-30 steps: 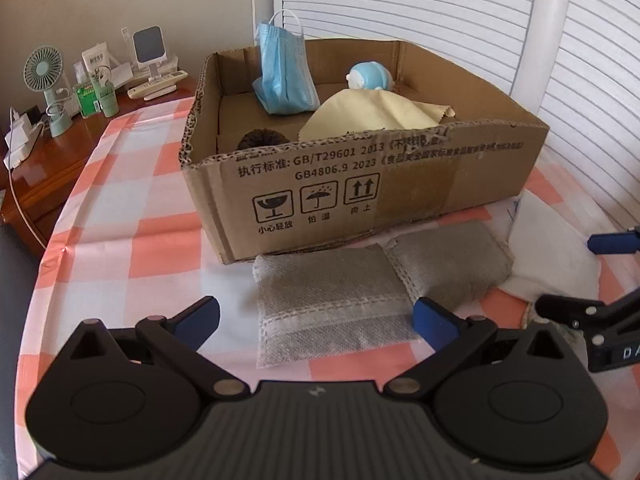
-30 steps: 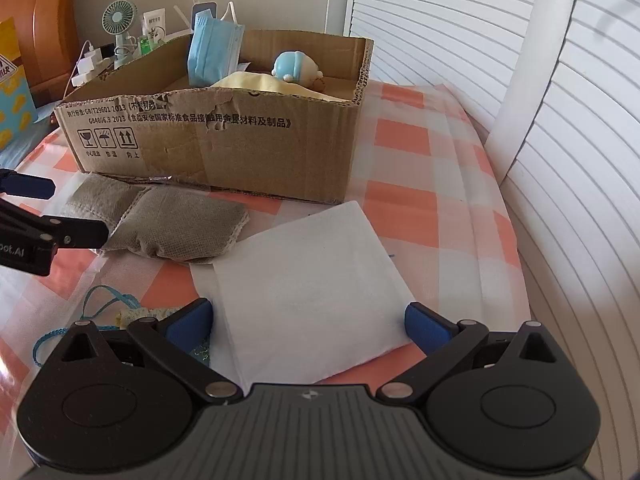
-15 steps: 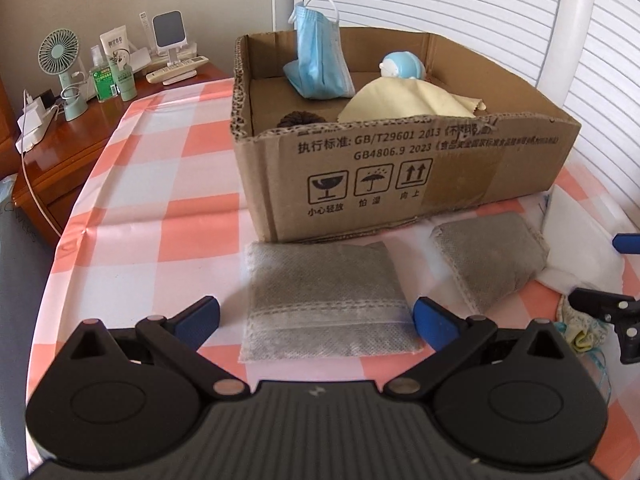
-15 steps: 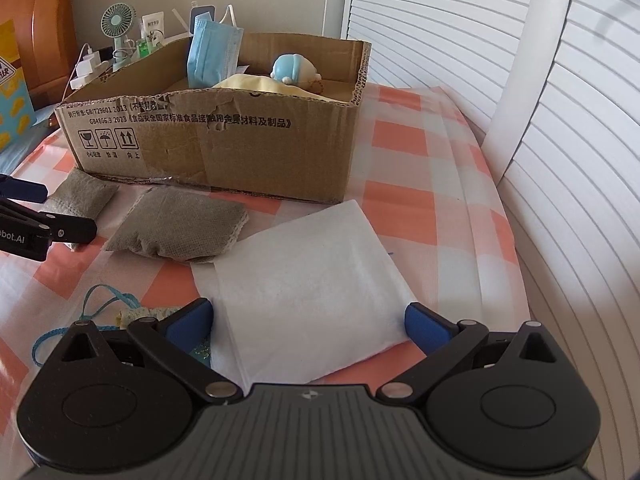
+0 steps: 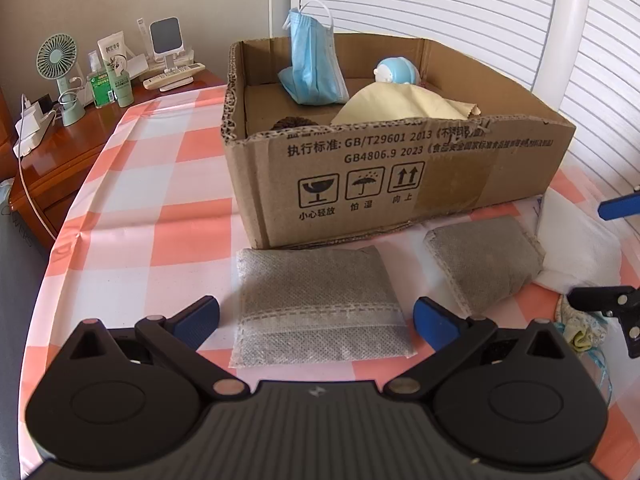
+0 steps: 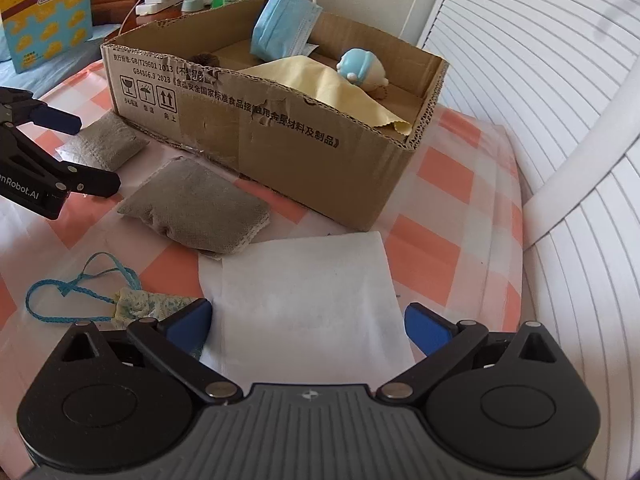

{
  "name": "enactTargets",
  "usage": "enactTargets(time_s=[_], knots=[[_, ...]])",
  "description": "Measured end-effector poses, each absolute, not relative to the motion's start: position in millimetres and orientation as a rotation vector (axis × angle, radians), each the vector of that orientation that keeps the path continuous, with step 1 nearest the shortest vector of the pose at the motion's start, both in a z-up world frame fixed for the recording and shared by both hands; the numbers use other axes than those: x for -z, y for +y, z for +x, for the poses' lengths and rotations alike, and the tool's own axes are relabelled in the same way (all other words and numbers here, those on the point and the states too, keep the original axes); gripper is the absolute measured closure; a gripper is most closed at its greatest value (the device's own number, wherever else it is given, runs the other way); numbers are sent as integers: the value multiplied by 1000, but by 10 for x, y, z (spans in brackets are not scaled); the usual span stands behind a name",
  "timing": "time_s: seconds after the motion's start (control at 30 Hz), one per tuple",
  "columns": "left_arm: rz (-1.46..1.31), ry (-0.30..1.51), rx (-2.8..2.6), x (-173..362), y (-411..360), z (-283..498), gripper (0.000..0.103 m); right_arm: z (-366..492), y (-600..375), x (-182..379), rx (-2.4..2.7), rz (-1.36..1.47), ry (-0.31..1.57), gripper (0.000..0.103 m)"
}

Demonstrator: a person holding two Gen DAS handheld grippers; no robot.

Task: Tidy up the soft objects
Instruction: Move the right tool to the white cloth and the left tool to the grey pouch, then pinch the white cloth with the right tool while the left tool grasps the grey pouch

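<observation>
Grey pouches lie on the checked bench before the cardboard box (image 5: 400,184): in the left wrist view, one grey pouch (image 5: 320,308) sits low centre between the wide-open, empty fingers of the left gripper (image 5: 316,316), the second grey pouch (image 5: 484,264) to its right. In the right wrist view, going left to right, a blue cord (image 6: 72,292) lies lower left, then a white cloth (image 6: 308,292) between the spread, empty fingers of the right gripper (image 6: 308,320). Inside the box, upper centre, are a blue face mask (image 6: 284,28), a yellow cloth (image 6: 320,88) and a blue plush toy (image 6: 360,68).
</observation>
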State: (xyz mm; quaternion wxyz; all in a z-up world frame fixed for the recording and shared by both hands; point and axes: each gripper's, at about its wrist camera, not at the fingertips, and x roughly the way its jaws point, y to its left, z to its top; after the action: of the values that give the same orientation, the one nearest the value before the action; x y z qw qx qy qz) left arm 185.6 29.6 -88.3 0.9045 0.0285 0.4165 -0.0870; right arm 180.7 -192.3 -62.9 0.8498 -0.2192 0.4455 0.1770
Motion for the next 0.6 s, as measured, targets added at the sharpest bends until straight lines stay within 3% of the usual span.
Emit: enactTargets(time_s=[0.3, 0.6], knots=[[62, 855, 188, 885, 304, 1861, 0, 2019, -1988, 658, -442, -380, 976, 1], [66, 856, 195, 880, 311, 1861, 1, 1927, -2021, 554, -452, -365, 956, 32]])
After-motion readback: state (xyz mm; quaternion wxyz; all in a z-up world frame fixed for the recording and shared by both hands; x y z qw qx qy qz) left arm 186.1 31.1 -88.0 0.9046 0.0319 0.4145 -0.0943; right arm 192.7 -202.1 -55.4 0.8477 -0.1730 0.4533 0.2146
